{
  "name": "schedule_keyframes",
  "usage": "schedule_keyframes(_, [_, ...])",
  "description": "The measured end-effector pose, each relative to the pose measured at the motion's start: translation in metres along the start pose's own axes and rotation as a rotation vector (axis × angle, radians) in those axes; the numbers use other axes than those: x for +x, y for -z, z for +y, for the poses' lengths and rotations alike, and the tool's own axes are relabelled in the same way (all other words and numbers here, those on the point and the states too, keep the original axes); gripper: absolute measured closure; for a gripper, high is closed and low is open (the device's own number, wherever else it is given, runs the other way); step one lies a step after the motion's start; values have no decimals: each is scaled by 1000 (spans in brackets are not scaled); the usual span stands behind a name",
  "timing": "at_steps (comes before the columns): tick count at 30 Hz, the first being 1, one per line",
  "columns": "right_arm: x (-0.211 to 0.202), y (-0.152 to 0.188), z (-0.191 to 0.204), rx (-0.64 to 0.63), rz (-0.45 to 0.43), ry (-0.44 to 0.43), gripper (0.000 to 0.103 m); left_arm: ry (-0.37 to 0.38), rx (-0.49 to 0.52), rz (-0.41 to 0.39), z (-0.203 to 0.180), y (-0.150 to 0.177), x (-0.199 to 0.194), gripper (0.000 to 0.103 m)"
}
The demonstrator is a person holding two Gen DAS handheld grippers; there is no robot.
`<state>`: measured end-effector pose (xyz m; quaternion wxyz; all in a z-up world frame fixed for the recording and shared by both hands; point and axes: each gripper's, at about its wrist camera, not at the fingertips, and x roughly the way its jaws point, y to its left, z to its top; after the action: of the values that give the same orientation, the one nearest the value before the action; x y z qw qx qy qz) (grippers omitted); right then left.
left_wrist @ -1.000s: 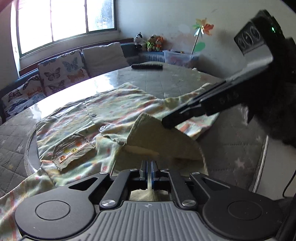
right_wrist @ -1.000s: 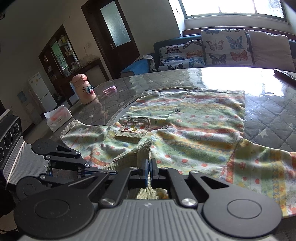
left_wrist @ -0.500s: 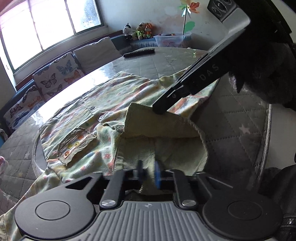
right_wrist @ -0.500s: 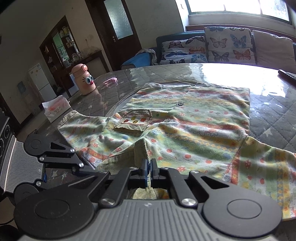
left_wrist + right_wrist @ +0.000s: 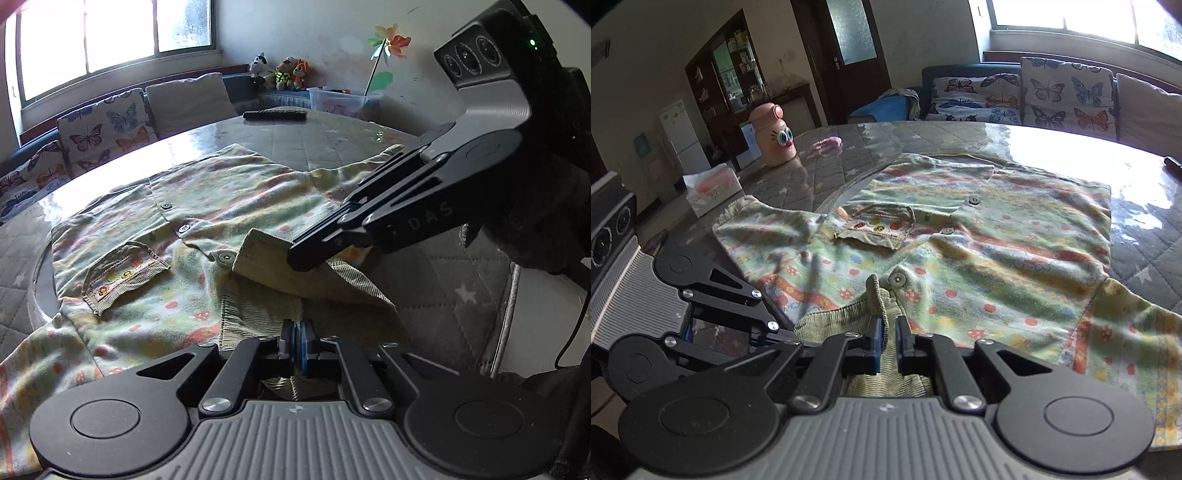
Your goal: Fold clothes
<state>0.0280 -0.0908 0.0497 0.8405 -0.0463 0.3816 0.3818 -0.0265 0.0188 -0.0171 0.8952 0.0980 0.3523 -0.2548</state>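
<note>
Shirt: the shirt [image 5: 229, 206] lay front-up and mostly flat on the round table [image 5: 436, 295], its neck end toward both grippers.
Left gripper: the left gripper [image 5: 297, 345] had just been closing; its blue pads met on the near edge of the corduroy collar [image 5: 258, 314].
Right gripper: the right gripper [image 5: 888, 341] had its pads narrow, pinching a thick fold of the same collar, lifted slightly off the cloth.
Pocket: a corduroy chest pocket [image 5: 125, 273] with a stitched band of small round motifs lay flat; its contents could not be told.
Plastic bin: a clear bin [image 5: 343, 101] beyond the table held pinkish items, too blurred to name.
Tissue box: a white box [image 5: 709, 188] stood past the table edge with something pink at its top.
Bottle: a pink rounded bottle [image 5: 774, 136] with cartoon eyes stood upright on the table, lid on.
Shirt fabric: soft, pale green and yellow, banded with small red and orange prints, with round metal snaps.
Table surface: grey quilted cover with stars under a glossy clear sheet.
Remote: a long black bar [image 5: 275, 115] lay at the far edge.
</note>
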Motion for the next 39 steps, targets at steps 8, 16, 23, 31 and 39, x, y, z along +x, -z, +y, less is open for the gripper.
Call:
schedule_keyframes(8, [-25, -11, 5, 22, -73, -96, 102, 49, 2, -18, 3, 5, 1, 99])
schedule_keyframes(16, [-3, -7, 11, -28, 59, -133, 99, 66, 13, -15, 1, 5, -2, 97])
schedule_keyframes(23, [-14, -26, -7, 28, -51, -136, 95, 75, 18, -17, -1, 4, -6, 94])
schedule_keyframes(31, [33, -10, 4, -139, 39, -8, 94, 90, 22, -36, -4, 3, -21, 93])
schedule_keyframes(39, [24, -6, 6, -174, 26, -9, 94, 56, -6, -96, 11, -9, -42, 93])
